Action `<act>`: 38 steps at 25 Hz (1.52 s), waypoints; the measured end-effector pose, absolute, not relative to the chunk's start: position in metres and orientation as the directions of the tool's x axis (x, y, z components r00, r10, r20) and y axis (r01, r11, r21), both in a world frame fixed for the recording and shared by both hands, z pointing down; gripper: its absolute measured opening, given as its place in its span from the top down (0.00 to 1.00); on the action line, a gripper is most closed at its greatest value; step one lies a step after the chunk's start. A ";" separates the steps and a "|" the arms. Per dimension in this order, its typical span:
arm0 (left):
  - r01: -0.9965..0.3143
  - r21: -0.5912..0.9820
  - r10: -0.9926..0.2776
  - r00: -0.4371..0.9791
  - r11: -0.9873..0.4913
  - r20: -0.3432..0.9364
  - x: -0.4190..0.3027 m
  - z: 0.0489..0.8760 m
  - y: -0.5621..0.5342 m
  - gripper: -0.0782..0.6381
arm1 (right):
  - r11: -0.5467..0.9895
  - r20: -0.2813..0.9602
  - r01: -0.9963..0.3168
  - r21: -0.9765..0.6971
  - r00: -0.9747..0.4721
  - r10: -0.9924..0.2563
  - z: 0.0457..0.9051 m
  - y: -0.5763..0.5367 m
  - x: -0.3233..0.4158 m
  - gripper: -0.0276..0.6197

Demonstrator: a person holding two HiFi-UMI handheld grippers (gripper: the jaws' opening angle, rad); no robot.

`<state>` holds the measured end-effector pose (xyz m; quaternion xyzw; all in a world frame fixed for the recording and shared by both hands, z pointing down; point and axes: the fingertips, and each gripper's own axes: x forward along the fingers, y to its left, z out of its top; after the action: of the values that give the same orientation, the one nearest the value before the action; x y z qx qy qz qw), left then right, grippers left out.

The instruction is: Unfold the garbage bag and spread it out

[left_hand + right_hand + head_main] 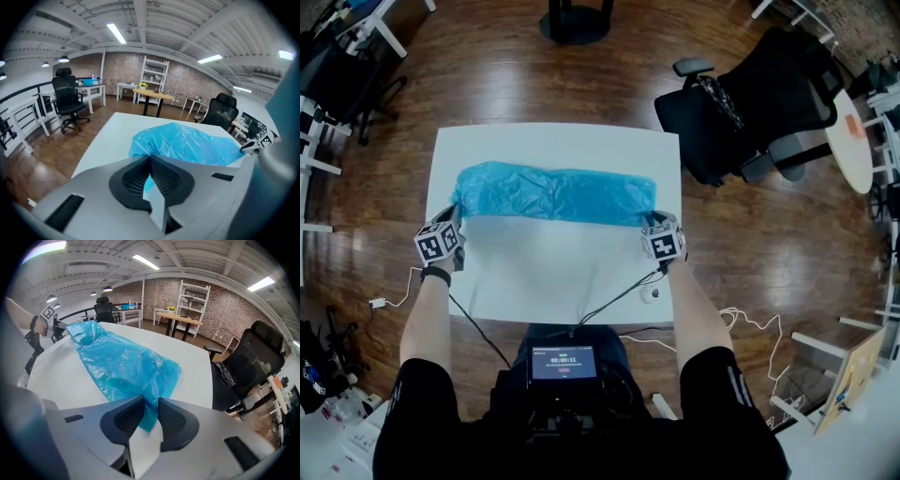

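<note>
Left fingers [133,179] are pinched together on the near-left corner of the garbage bag [553,195]. I can see a sliver of blue film in the seam between the pads. The left gripper [441,241] sits at the bag's left end, low over the tabletop [553,277].

Right fingers [174,420] stand a narrow way apart. The bag's right corner hangs down through the gap. The film lies closer to the left pad, and I don't see both pads pressing on it, so I'm not calling that side a grip. The right gripper [663,242] is at the bag's right end, level with the left one.

The bag lies as one long, wrinkled blue band running left to right across the far half of the white tabletop, spanning from one gripper to the other. Its near edge looks fairly straight between the two corners. Its far edge stops short of the tabletop's far edge.

Black cables [609,302] run from both grippers across the near edge to a small screen [564,363] at my operator's chest. A black office chair [769,103] stands just off the far-right corner. Wood floor [487,66] all round.
</note>
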<state>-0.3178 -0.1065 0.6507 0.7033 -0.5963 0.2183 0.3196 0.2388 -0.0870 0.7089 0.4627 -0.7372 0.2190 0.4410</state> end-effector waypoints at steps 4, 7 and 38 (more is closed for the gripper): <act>-0.992 0.094 -0.644 0.126 -0.084 0.755 -0.331 0.661 -0.105 0.85 | 0.475 0.854 -0.875 0.089 -0.178 -0.488 0.711 -0.087 0.240 0.78; -0.993 0.021 -0.605 0.089 -0.119 0.791 -0.340 0.667 -0.103 0.82 | 0.474 0.856 -0.876 0.091 -0.174 -0.486 0.709 -0.087 0.239 0.78; -0.988 0.074 -0.508 0.134 -0.137 0.851 -0.384 0.672 -0.093 0.43 | 0.447 0.845 -0.888 0.106 -0.156 -0.511 0.708 -0.090 0.238 0.78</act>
<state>-0.3843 -0.0927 0.6718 0.6693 -0.5587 0.3474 0.3452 0.2381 -0.0900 0.7081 0.4799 -0.7291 0.2155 0.4377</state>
